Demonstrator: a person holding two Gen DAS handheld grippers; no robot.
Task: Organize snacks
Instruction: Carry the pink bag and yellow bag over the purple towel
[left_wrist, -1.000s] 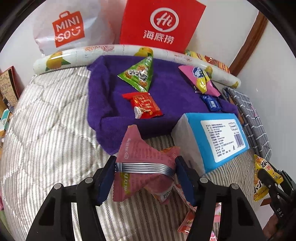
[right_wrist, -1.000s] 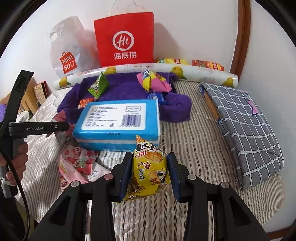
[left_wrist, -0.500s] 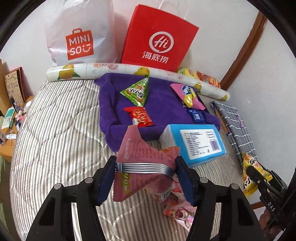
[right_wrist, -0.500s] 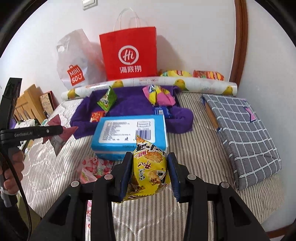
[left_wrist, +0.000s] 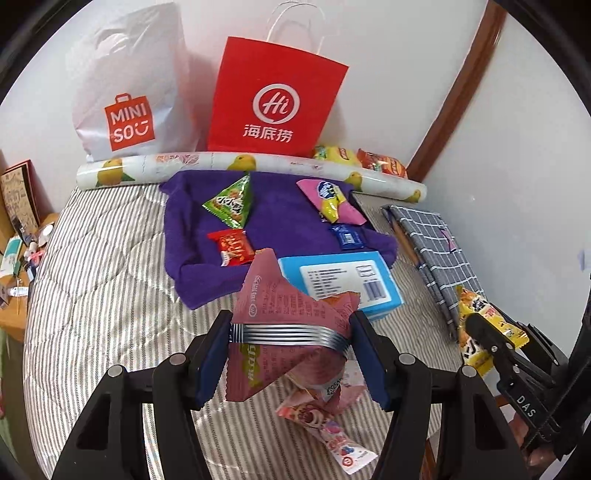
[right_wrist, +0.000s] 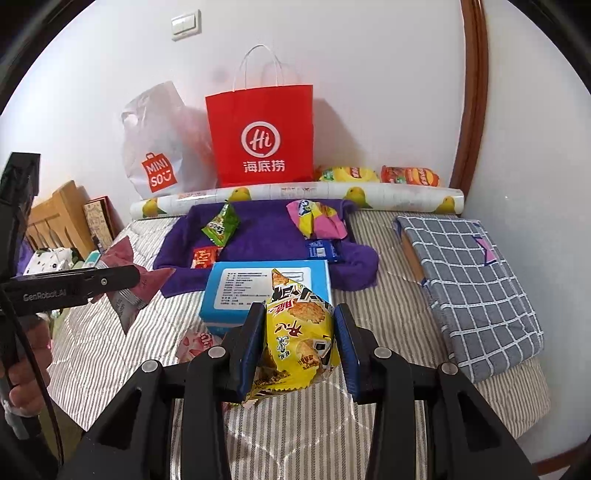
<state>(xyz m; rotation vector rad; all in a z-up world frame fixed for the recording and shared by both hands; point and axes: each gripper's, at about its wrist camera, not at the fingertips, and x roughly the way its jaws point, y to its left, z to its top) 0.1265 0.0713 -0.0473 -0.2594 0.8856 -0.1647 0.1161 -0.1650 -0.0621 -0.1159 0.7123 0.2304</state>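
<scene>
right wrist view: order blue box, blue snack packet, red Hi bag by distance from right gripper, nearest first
From the right gripper:
1. blue box, just ahead on the striped bedding
2. blue snack packet, behind it on the purple towel
3. red Hi bag, against the back wall

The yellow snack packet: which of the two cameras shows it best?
The right wrist view: the yellow snack packet fills the centre, clamped in the right gripper. The left wrist view catches it only small at the right edge, partly hidden by that gripper.

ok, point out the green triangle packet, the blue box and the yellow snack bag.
green triangle packet (left_wrist: 231, 203), left wrist view, printed face.
blue box (left_wrist: 343, 280), left wrist view, white label.
yellow snack bag (right_wrist: 299, 339), right wrist view, front panel.
</scene>
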